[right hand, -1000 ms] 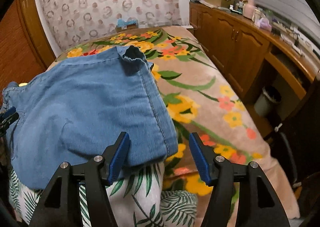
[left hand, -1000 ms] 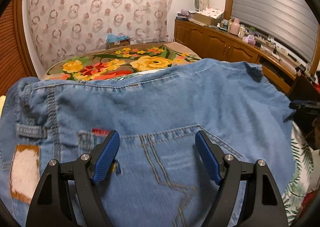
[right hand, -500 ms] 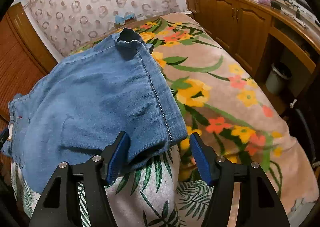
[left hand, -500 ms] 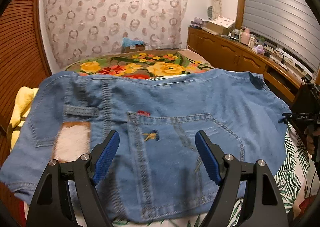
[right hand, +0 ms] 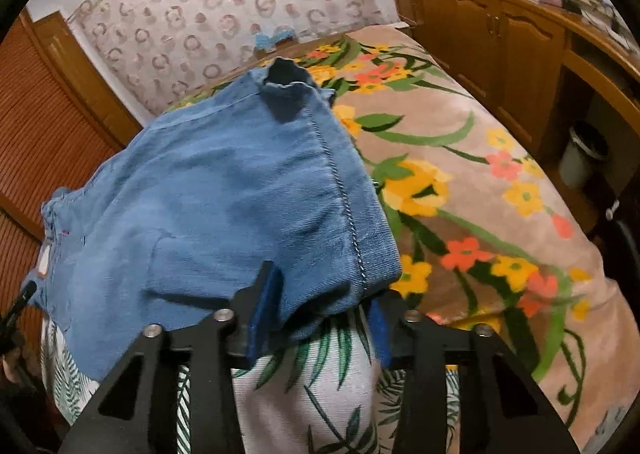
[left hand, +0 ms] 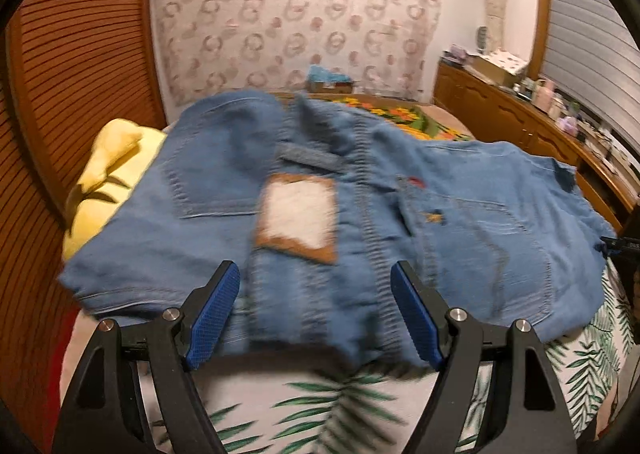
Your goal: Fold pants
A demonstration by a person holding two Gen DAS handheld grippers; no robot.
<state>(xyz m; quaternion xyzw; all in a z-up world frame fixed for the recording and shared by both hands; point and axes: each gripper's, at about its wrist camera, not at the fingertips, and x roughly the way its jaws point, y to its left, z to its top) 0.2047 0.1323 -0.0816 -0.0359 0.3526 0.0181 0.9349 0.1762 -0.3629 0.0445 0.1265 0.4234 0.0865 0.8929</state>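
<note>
Folded blue jeans lie across the bed, back side up, showing a brown-edged waist patch. My left gripper is open over their near edge by the waistband, and its pads touch nothing. In the right wrist view the jeans end in a folded corner. That corner sits between the jaws of my right gripper, which are closing around it with a gap still showing. The right gripper's tip shows at the far right edge of the left wrist view.
The jeans rest on a leaf-print sheet and a flowered blanket. A yellow cloth lies at the left by a slatted wooden wall. Wooden cabinets and a bin line the right side.
My left gripper has slid left along the jeans, from the back pocket to the waist patch. My right gripper's jaws have narrowed around the jeans' corner.
</note>
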